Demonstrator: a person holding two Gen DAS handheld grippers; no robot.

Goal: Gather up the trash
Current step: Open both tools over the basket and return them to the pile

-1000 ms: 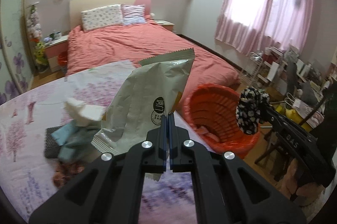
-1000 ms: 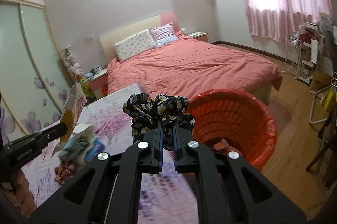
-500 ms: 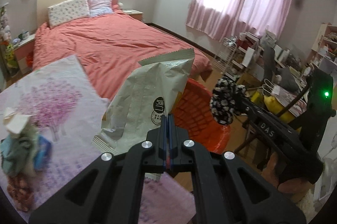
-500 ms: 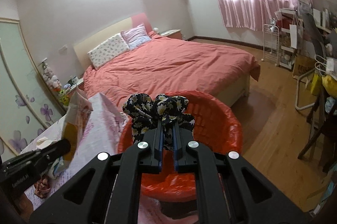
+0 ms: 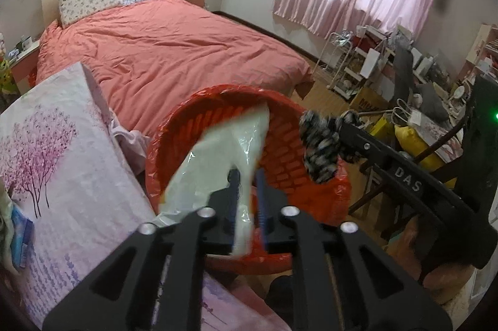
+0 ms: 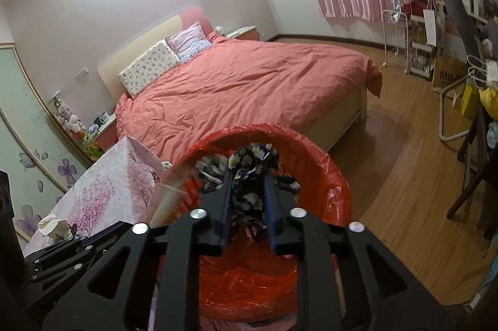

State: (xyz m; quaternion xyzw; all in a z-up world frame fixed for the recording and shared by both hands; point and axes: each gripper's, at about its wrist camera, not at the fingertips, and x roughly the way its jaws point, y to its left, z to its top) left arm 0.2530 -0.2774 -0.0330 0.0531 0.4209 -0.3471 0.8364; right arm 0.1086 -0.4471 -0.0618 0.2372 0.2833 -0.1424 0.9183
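Observation:
A red basket lined with a red bag [image 5: 286, 150] stands beside the table, also in the right wrist view [image 6: 326, 175]. My left gripper [image 5: 247, 175] is open over the basket's rim; the pale snack wrapper [image 5: 224, 150] is blurred, slipping between the fingers into the basket. My right gripper [image 6: 247, 184] is open above the basket, with the black flowered scrunchie [image 6: 249, 172] loose between its fingers. From the left wrist view the scrunchie [image 5: 320, 144] hangs at the right gripper's tip.
A table with a pink tree-print cloth [image 5: 56, 163] lies left of the basket, with crumpled tissue and other scraps [image 6: 56, 226] on it. A bed with a red cover [image 5: 162, 51] is behind. Cluttered shelves and chairs [image 5: 404, 76] stand to the right.
Both grippers moved over the basket and opened. The wrapper is dropping from the left gripper; the scrunchie is coming loose from the right one.

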